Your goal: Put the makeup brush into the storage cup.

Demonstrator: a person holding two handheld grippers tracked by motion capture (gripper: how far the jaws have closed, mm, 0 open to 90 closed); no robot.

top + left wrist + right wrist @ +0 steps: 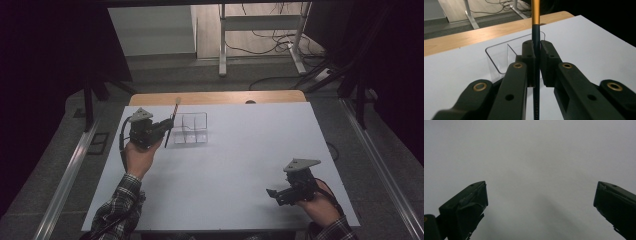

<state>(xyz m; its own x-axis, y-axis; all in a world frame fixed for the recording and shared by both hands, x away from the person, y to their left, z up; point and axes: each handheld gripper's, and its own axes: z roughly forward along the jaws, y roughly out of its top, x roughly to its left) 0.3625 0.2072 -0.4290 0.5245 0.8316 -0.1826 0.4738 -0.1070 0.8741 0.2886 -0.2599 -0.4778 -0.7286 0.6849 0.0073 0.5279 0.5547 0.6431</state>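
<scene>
We hold the brush (171, 123) upright, left tongs (536, 53) clamped on its shaft beside the clear organizer (191, 128). Lower straight into 1 compartment. Right tongs (540, 202) rest apart, over the tabletop (240, 150).

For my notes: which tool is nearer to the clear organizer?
Left. The left tool, holding a brush, is beside the clear organizer; the right tool is far away, near the table's front.

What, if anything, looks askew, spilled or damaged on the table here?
Nothing stands out. The left tongs are shut on a dark-handled brush held upright beside the clear divided organizer, which sits square and looks intact. The right tongs hang open over the bare white table. No spill shows.
</scene>
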